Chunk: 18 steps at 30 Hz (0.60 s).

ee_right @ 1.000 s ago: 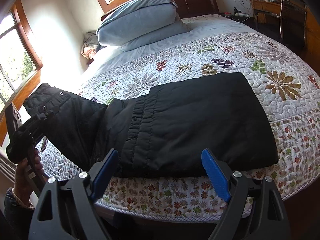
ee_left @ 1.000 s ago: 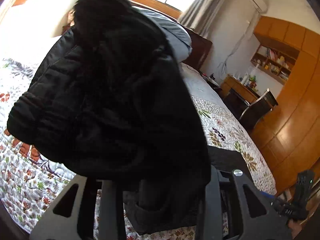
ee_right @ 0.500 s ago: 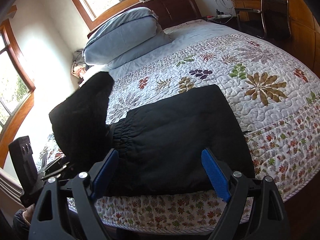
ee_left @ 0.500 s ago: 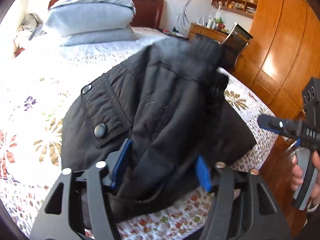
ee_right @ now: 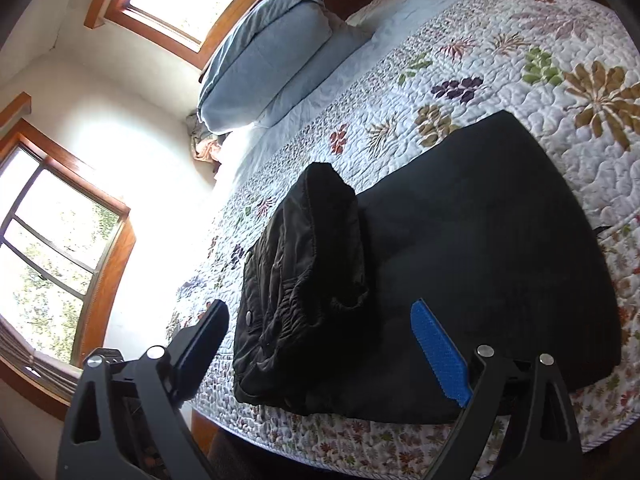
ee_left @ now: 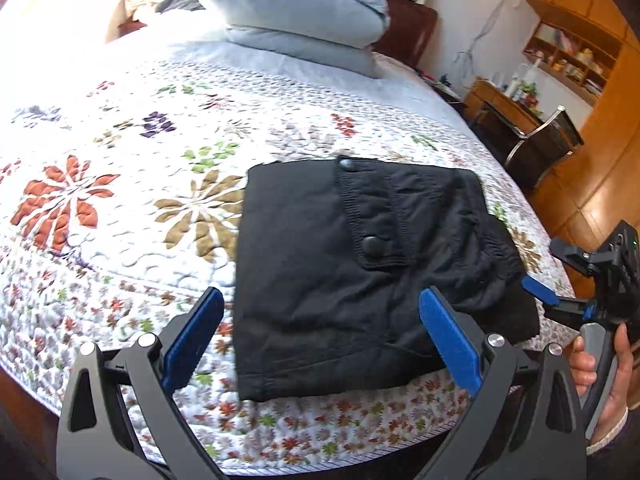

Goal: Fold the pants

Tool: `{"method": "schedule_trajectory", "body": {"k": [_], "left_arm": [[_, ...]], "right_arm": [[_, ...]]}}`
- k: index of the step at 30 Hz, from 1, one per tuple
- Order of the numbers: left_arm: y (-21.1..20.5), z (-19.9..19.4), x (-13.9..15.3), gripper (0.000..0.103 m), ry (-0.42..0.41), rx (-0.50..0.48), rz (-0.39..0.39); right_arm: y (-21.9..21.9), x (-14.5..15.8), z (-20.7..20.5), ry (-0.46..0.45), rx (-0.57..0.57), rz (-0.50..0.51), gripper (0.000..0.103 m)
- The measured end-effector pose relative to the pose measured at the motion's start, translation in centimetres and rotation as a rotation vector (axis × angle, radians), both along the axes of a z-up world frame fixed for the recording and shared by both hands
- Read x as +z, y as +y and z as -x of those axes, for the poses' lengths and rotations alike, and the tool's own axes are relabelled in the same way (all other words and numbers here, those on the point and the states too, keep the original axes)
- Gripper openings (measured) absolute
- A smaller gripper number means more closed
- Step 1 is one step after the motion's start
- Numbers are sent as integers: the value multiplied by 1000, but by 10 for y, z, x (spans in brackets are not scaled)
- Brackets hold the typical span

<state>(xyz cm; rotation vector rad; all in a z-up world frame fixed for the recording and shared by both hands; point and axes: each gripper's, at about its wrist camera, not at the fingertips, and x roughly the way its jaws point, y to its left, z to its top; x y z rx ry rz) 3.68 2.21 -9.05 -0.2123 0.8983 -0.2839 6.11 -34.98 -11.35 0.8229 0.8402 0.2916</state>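
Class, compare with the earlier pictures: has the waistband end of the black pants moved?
Yes. The waistband end, earlier lifted by the left gripper, now lies folded rightward onto the pants, away from the window-side edge of the quilt.

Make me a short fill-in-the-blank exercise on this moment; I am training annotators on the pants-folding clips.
1. The pants lying folded on the floral quilt are ____ in colour.
2. The left gripper has its jaws ____, holding nothing.
3. The pads on the fingers of both grippers are ____ in colour.
4. At the head of the bed, the stacked pillows are light ____.

Missing words: black; open; blue; blue
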Motion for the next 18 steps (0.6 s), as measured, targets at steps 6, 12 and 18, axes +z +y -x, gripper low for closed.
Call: {"method": "schedule_trajectory", "body": {"k": [6, 12, 18], "left_arm": [[35, -5, 0, 98, 28, 83, -76], [40, -9, 7, 98, 13, 81, -110], [36, -11, 7, 98, 5, 80, -132]], "right_arm": [[7, -24, -20, 60, 21, -63, 95], [30, -31, -35, 55, 106, -126, 98], [51, -37, -55, 63, 128, -127, 99]]}}
